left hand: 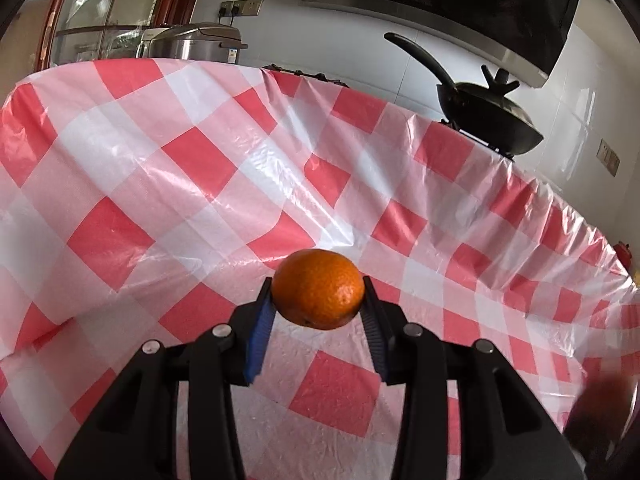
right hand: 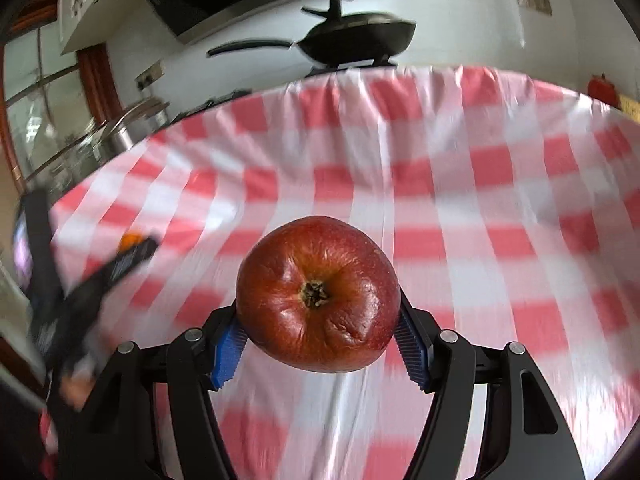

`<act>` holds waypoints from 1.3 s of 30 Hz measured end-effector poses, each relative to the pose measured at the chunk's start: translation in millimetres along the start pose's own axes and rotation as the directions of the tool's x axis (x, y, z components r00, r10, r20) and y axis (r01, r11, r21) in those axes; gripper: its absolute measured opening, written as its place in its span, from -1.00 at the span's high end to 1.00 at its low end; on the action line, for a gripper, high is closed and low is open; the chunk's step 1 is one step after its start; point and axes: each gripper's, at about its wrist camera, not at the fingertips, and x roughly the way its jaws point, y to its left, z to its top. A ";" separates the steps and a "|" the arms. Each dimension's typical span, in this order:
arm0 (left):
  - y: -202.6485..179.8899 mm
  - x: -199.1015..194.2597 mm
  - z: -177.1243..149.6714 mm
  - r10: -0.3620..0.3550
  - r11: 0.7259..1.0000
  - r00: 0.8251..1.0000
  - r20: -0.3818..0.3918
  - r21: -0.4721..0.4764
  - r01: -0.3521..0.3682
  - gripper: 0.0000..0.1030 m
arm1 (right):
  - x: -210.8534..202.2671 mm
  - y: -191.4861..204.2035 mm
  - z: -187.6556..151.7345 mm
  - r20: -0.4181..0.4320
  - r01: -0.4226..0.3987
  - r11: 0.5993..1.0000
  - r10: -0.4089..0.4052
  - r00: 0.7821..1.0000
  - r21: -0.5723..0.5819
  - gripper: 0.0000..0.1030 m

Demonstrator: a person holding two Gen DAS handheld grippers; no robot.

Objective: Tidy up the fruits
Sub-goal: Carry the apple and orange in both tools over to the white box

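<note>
I had one fruit in each tool. My left gripper [left hand: 319, 300] was squeezed tight on a small orange [left hand: 319, 295], one blue pad on each side of it. The orange hung in the air above the checked cloth [left hand: 160, 168], over the near part of the counter. My right gripper [right hand: 318, 330] was clamped on a red apple [right hand: 318, 294], with its wrinkly end facing the camera. The apple was also up off the cloth, over the middle of the counter.

The right view was blurry, so I think that hand was moving fast. At the left side of that view my other tool showed with a bit of orange at its tip.

I could not see a bowl or basket anywhere, so I could not tell where the fruits should go. A black pan [left hand: 488, 120] sat past the far edge of the counter.

To do this step well, I needed to keep both grips firm but soft. The apple looked old and squishy, so a hard squeeze could hurt it. I also needed to go slower and keep my two tools apart.
</note>
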 end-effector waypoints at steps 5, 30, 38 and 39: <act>20.6 -53.1 -14.9 0.003 1.000 0.999 0.049 -0.030 -0.002 0.19 | -45.0 2.3 -36.5 -0.027 -0.038 0.998 0.037 0.999 -0.055 -0.25; 273.5 -354.3 -182.7 0.436 0.900 0.896 -0.086 0.066 -0.431 0.18 | -158.6 244.9 -237.3 -0.494 -0.663 0.561 0.447 0.746 -0.495 -0.25; 331.1 -325.4 -241.1 0.482 0.873 0.810 -0.335 0.103 -0.477 0.18 | -133.1 308.8 -330.8 -0.694 -0.724 0.389 0.243 0.677 -0.570 -0.25; 337.8 -321.9 -247.4 0.472 0.876 0.803 -0.364 0.093 -0.473 0.18 | -129.8 314.1 -341.1 -0.707 -0.727 0.370 0.215 0.673 -0.579 -0.25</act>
